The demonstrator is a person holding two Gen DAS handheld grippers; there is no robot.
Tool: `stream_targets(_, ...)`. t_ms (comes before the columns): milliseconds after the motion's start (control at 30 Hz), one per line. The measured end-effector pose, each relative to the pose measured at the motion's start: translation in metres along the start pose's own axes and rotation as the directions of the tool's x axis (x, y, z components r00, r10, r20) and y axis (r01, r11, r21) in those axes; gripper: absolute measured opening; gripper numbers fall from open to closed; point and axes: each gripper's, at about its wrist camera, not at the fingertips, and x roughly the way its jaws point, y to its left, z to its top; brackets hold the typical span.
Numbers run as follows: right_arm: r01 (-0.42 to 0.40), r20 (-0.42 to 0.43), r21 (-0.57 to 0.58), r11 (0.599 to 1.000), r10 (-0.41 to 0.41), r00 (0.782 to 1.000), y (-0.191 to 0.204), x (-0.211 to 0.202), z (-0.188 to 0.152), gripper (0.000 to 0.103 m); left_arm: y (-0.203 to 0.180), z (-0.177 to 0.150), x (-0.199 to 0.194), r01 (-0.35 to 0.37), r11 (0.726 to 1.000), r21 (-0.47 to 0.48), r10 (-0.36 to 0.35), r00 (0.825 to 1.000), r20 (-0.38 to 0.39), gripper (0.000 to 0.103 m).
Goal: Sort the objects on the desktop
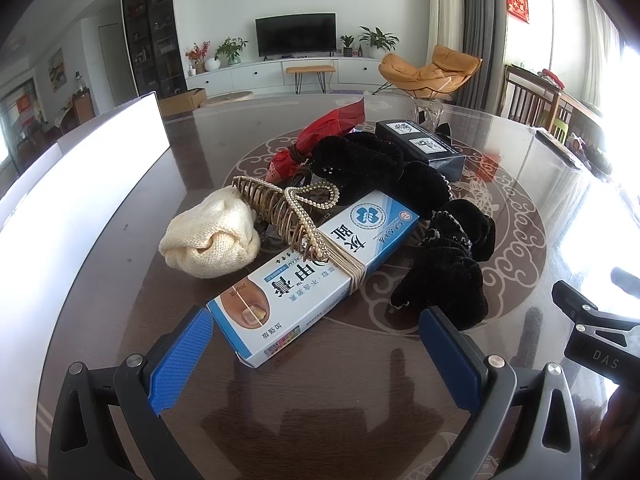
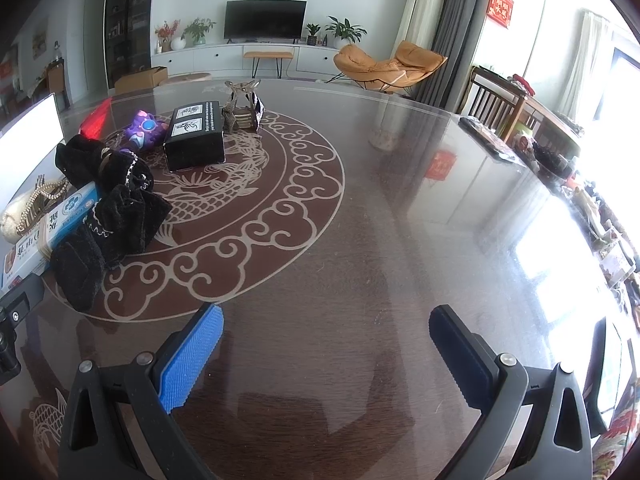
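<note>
Both tongs released above a cluttered tabletop (image 2: 360, 240).

The left tongs (image 1: 316, 344) gape wide just short of the white-and-blue cream box (image 1: 316, 268), whose near end lies between the blue pads; a gold hair claw (image 1: 280, 216) rests on the box (cream knit bundle (image 1: 210, 240) to its left, black velvet scrunchies (image 1: 440, 248) to its right). The right tongs (image 2: 326, 352) hover spread over bare tabletop, well apart from the black box (image 2: 196, 136).

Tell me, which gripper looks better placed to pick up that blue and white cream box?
Left, probably. The left gripper is open with the cream box right between its fingers; the right gripper faces bare table.
</note>
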Motion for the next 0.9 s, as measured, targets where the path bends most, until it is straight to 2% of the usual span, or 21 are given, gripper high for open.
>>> stream_targets(300,0.021,-0.030,-0.019,1.000,-0.021,0.999,0.003,0.005,0.000,0.103,0.003,-0.008,-0.001,0.000,1.000,0.017,0.001,0.999,-0.049,0.103)
stream_targets(367,0.024,-0.031,-0.027,0.999,-0.025,0.999,0.005,0.005,0.000,0.103,0.012,-0.015,-0.004,0.010,1.000,0.006,-0.009,0.997,-0.070,0.103)
stream_targets(467,0.023,-0.032,-0.029,0.999,-0.024,0.999,0.005,0.005,0.001,0.103,0.032,-0.025,-0.015,0.011,1.000,-0.004,-0.011,0.998,-0.059,0.103)
stream_targets(567,0.023,-0.035,-0.025,0.999,-0.024,0.999,0.004,0.006,0.000,0.103,0.054,-0.025,-0.018,-0.006,1.000,-0.002,0.006,0.998,-0.069,0.103)
stream_targets(667,0.024,-0.037,-0.025,0.999,-0.025,0.999,0.004,0.006,0.000,0.103,0.080,-0.014,-0.016,-0.020,0.999,-0.042,0.016,0.996,-0.086,0.103)
stream_targets(767,0.023,-0.038,-0.025,0.999,-0.024,0.999,0.004,0.006,0.000,0.103,0.096,0.004,-0.014,0.002,0.996,-0.091,-0.009,0.997,-0.078,0.103)
stream_targets(833,0.023,-0.039,-0.025,0.999,-0.024,0.999,0.005,0.006,0.000,0.103,0.099,0.019,-0.007,0.021,0.996,-0.091,-0.029,0.996,-0.088,0.103)
stream_targets(900,0.025,-0.041,-0.026,0.999,-0.026,0.999,0.005,0.006,0.001,0.103,0.097,0.031,0.008,0.036,0.997,-0.070,-0.045,0.991,-0.130,0.103)
